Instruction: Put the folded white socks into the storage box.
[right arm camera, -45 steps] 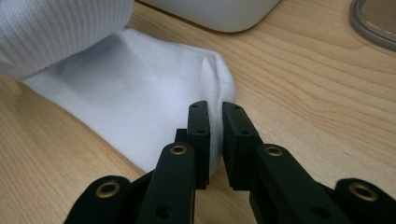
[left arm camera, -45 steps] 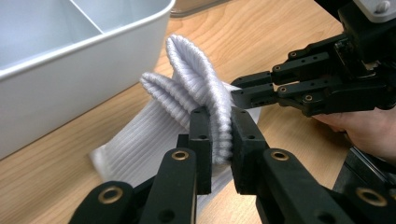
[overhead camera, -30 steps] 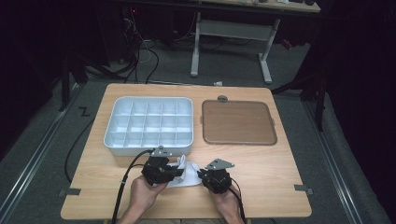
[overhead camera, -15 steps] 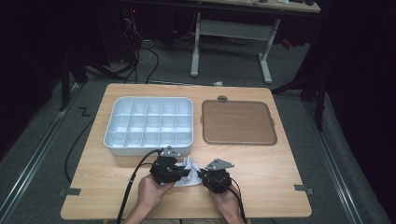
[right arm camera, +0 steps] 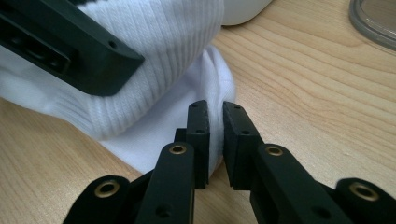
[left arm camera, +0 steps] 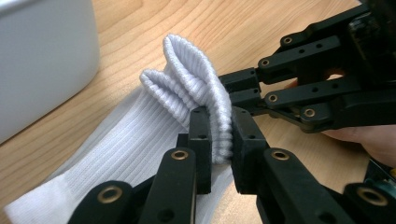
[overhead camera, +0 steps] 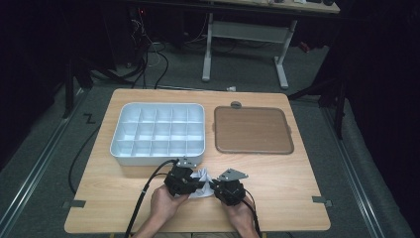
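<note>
A wooden table (overhead camera: 297, 183) takes up most of the scene, standing on a dark floor with cables trailing behind it. On its far left half sits a white compartment tray (overhead camera: 158, 133), divided into many small cells, all bare as far as I can see. Beside it to the right lies a flat brown lid (overhead camera: 252, 130) with a small tab at its far edge.

Near the front edge, just in front of the tray, a white ribbed sock (left arm camera: 140, 135) lies crumpled on the wood between two hand-held grippers. The person's left hand (overhead camera: 163, 204) holds the left gripper (left arm camera: 219, 135), whose jaws are clamped on the thick ribbed cuff of the sock, the folds bunching up above them. The right hand (overhead camera: 242, 215) holds the right gripper (right arm camera: 215, 140), its jaws pinched onto a thinner edge of the same sock, with fabric pressed in the narrow gap. The two grippers are very close together, nearly touching across the cloth.
</note>
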A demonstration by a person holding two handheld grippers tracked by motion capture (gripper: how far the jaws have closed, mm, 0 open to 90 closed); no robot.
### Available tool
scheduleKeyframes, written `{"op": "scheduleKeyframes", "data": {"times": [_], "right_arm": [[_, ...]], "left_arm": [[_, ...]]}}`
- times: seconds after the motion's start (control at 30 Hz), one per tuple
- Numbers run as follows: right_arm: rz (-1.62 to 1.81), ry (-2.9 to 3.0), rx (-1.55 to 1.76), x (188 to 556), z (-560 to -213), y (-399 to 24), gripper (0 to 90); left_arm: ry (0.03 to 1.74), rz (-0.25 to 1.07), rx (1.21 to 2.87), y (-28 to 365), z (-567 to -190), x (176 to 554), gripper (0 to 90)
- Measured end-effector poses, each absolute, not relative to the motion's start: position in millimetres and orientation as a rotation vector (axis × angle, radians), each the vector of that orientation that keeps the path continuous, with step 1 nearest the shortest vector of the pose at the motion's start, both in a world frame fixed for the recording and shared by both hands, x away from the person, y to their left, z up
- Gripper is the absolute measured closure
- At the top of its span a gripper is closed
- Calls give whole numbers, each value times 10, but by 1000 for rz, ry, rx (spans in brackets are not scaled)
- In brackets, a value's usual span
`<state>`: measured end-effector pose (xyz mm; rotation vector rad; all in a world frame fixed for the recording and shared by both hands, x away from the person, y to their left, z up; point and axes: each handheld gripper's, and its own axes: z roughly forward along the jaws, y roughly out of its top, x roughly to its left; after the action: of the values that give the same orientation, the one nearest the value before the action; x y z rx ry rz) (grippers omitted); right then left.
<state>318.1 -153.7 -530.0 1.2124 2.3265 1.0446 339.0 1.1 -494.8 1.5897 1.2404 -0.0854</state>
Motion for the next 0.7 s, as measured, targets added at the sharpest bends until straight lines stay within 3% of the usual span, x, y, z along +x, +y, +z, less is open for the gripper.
{"op": "scheduleKeyframes", "data": {"times": [0.7], "right_arm": [[1033,2306,1205,3254,-5316,-1413,812]], "left_arm": [[1244,16,1680,-19,-5146,3515,807]]}}
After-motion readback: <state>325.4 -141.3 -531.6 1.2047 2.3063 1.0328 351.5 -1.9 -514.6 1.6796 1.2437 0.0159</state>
